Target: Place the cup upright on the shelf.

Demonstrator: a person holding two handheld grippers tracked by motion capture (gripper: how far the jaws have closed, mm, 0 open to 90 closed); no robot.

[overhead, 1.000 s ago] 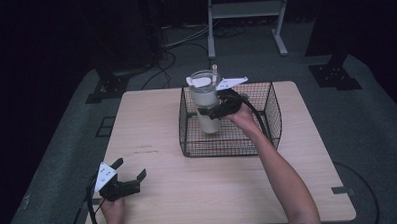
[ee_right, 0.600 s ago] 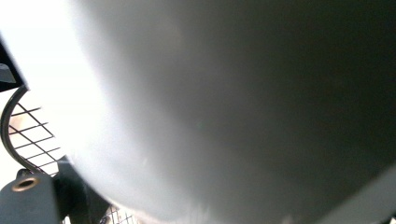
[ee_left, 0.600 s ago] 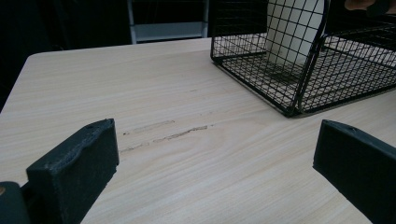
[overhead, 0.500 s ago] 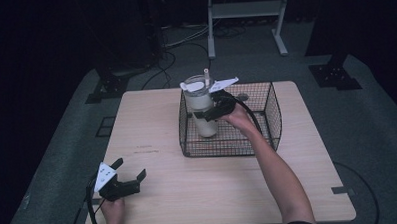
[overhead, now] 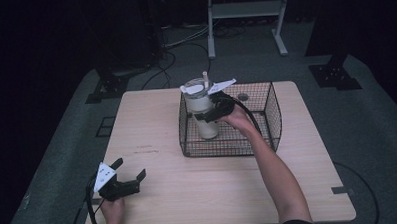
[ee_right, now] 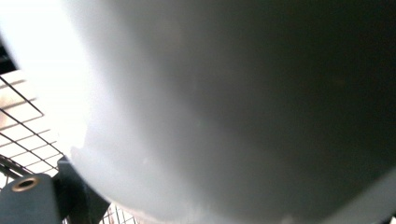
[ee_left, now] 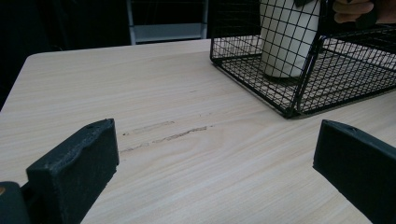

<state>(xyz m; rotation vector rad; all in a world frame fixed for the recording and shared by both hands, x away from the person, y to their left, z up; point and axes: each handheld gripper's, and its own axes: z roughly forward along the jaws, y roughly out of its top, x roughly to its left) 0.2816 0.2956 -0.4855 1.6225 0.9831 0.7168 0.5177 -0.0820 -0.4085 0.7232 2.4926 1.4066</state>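
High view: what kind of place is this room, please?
Probably a lab or recording studio, not a home. A lone wooden table stands on grey carpet against dark surroundings, cables run over the floor behind it, and a metal stand is at the back. The person works with handheld grippers.

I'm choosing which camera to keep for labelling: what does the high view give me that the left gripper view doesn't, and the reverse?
High view alone: the tumbler's lid and straw, the right gripper at the tumbler's side, the left gripper from above with its jaws apart, both forearms, and the floor and cables beyond the table.

Left gripper view alone: scuff marks on the wood up close, and the tumbler's base down on the basket floor.

Both: the cream tumbler upright inside the black wire basket on the wooden table.
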